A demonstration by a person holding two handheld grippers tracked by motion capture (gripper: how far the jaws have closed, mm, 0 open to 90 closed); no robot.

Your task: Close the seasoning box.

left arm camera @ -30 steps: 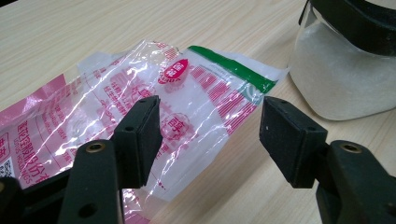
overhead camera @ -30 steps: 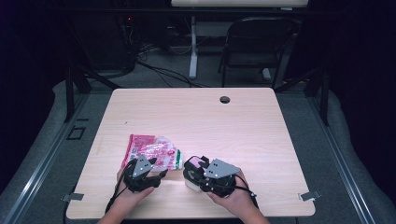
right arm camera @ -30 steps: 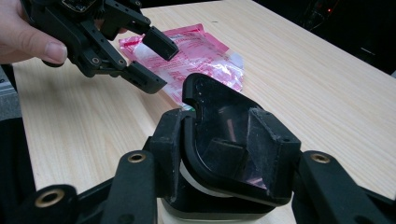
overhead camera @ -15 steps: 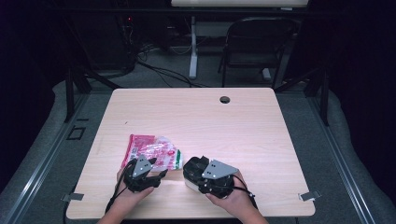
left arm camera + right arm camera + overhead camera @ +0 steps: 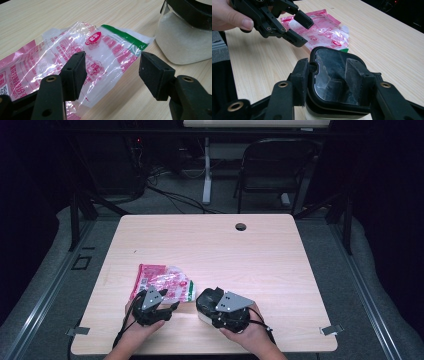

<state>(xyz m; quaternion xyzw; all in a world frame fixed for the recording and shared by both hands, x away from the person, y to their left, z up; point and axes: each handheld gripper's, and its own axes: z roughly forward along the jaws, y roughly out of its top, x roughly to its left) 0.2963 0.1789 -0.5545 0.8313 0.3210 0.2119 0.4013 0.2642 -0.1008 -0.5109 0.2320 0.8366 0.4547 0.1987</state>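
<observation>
My right gripper (image 5: pixel 329 75) straddles the black lid (image 5: pixel 337 75) of the jar (image 5: pixel 210 307); its jaws have just been opening. My left gripper (image 5: pixel 112 67) stands open over the pink bag (image 5: pixel 162 285), at 10 o'clock from the jar on the bench (image 5: pixel 280 265).

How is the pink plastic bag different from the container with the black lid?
The pink plastic bag lies flat and crumpled; the container stands upright. The bag is thin, see-through film with pink print and a green strip; the container is a rigid, cloudy white body under a black lid. The left gripper hangs open over the bag; the right gripper flanks the lid. Both rest on the table.
</observation>
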